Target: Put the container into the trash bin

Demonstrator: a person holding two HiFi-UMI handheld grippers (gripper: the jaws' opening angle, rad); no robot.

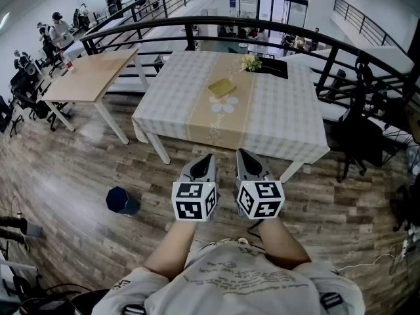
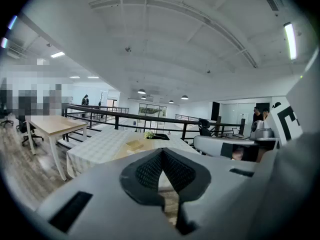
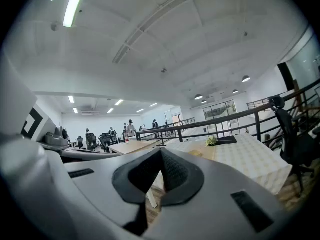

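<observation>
My left claw and right claw are both clenched on nothing, short of the worktop.
They sit side by side in front of me, each with its jaws pressed together and pointing toward the worktop's near edge. The yellow container lies on the checked cloth near the worktop's middle, well apart from both claws. The dark blue trash bin stands on the wooden floor off to my left, away from the worktop.
</observation>
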